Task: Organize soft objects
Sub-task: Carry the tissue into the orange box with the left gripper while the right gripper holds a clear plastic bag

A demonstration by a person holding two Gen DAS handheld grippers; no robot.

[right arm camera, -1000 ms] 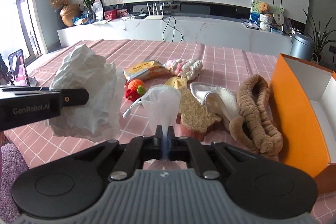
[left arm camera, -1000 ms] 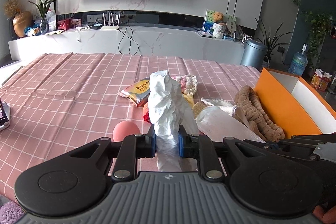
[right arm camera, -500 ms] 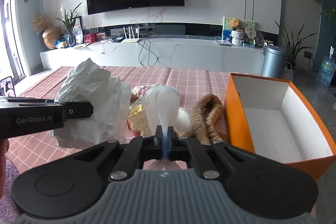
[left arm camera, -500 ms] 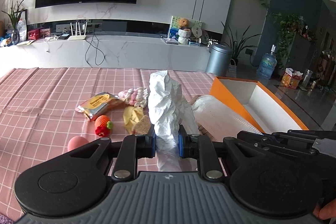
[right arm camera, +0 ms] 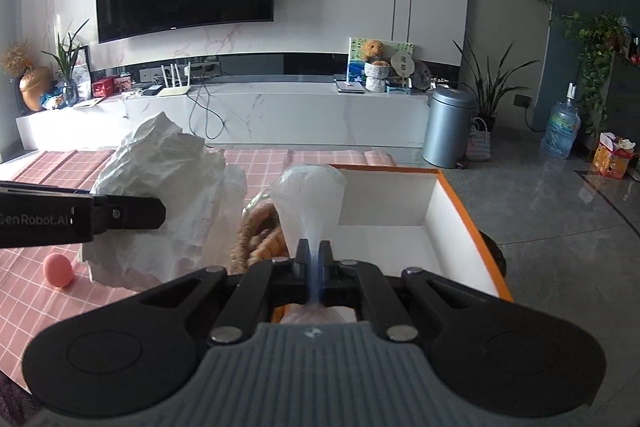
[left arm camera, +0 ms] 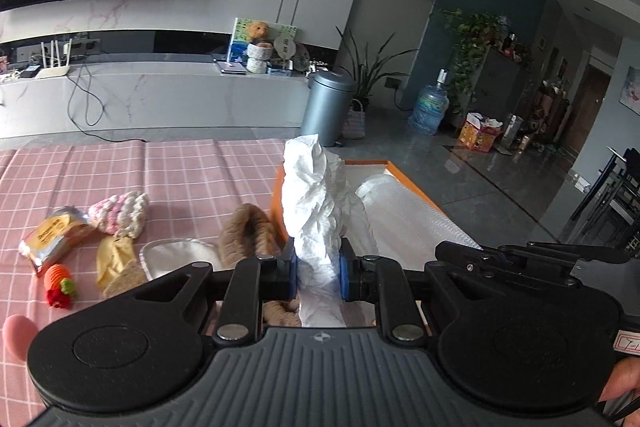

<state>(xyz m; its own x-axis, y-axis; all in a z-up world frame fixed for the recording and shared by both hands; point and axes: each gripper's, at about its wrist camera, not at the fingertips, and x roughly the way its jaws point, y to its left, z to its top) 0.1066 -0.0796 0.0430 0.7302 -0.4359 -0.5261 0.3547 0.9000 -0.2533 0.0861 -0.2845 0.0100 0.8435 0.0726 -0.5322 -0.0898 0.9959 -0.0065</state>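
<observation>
My left gripper [left arm camera: 318, 267] is shut on a crumpled white tissue wad [left arm camera: 314, 195], held upright above the table near the orange box [left arm camera: 404, 179]. In the right wrist view the same wad [right arm camera: 168, 195] hangs at the left beside the left gripper's black body [right arm camera: 80, 219]. My right gripper [right arm camera: 314, 259] is shut on a thin translucent plastic bag [right arm camera: 310, 199] that fans out upward, in front of the orange box [right arm camera: 460, 203] with its white inside. The bag [left arm camera: 404, 215] also shows at the right of the left wrist view. A brown fuzzy band [left arm camera: 248, 231] lies beside the box.
On the pink checked tablecloth [left arm camera: 180, 171] lie a pink-white knitted piece [left arm camera: 120, 213], a snack packet [left arm camera: 52, 239], a yellow cloth [left arm camera: 114, 259], a white pad [left arm camera: 180, 255], a small orange toy [left arm camera: 58, 285] and a pink ball [right arm camera: 58, 270]. A grey bin [right arm camera: 450, 131] stands beyond the table.
Both grippers have swung to the right and risen with their loads, from above the scattered items toward the orange box. The box now fills the middle of the right wrist view.
</observation>
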